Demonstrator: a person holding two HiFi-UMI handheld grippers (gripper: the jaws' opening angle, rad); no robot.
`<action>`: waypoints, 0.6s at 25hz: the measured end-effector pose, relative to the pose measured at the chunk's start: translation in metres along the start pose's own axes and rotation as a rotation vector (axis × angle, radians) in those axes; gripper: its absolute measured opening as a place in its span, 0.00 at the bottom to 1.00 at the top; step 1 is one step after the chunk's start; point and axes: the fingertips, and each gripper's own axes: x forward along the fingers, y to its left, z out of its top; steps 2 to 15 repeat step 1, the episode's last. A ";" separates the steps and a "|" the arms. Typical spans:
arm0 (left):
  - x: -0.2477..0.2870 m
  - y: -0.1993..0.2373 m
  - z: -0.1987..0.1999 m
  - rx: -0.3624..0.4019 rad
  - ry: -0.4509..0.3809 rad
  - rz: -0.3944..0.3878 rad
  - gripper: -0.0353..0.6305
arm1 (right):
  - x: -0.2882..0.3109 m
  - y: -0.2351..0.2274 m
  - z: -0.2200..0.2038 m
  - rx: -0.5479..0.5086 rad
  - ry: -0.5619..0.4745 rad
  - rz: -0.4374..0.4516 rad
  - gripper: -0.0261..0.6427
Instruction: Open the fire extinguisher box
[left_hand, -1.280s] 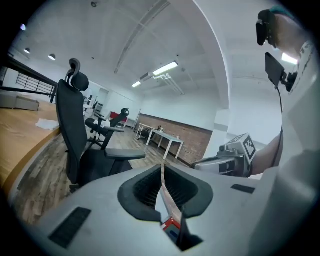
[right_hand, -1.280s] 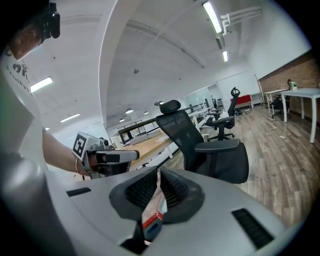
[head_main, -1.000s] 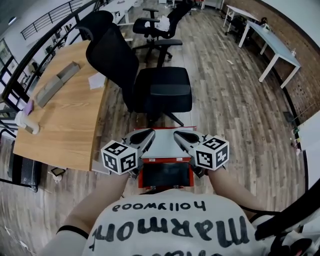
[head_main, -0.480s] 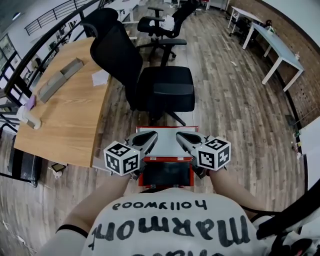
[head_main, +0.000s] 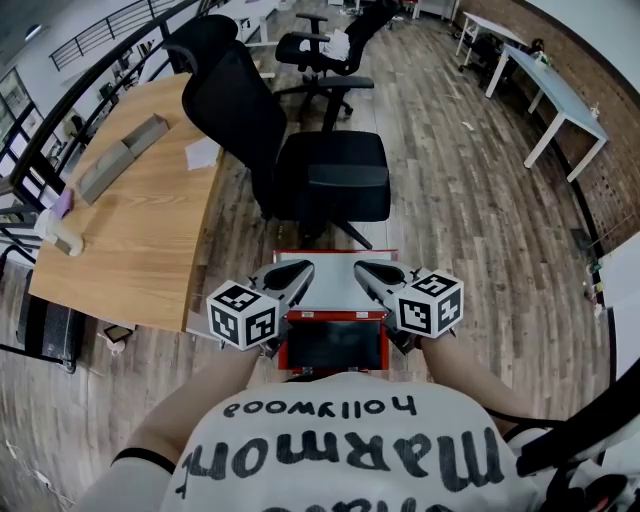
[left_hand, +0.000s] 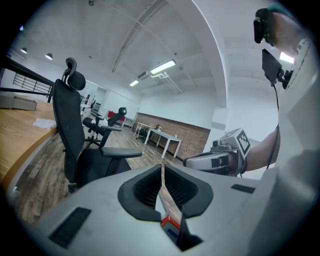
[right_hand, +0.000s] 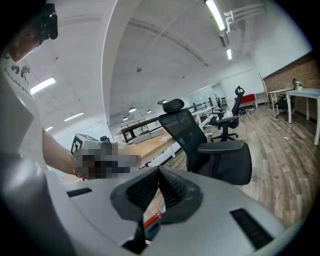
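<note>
No real change over the last second: a slight shift of the head view early on, then nothing, and both grippers are held where they were. The fire extinguisher box (head_main: 335, 345) is on the floor (head_main: 470, 200) directly below the person, just in front of the office chair (head_main: 320, 170) and near the corner of the desk (head_main: 130, 220). Its pale, red-rimmed panel (head_main: 335, 288) is bracketed by the left gripper (head_main: 303, 267) on one side edge and the right gripper (head_main: 360, 267) on the other. In the left gripper view the fingers (left_hand: 147, 187) are seen closed on a thin pale edge with a red-and-blue piece at the near end. The right gripper view shows the same, fingers (right_hand: 172, 192) pinched shut on a thin edge. These are taken to be the panel's two side edges, which is a judgement. A dark window in a red frame is seen nearer the person; whether the panel is already raised off the body cannot be told from above. The grip is judged set on both sides, with the opening stroke not yet made. An even pull on both edges will be needed, since a thin edge can be lost if one side leads.
</note>
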 end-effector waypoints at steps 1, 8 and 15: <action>0.000 0.000 0.000 -0.001 -0.001 0.000 0.09 | 0.000 -0.001 0.000 -0.001 0.000 -0.003 0.06; 0.000 0.000 0.000 -0.001 -0.001 0.000 0.09 | 0.000 -0.001 0.000 -0.001 0.000 -0.003 0.06; 0.000 0.000 0.000 -0.001 -0.001 0.000 0.09 | 0.000 -0.001 0.000 -0.001 0.000 -0.003 0.06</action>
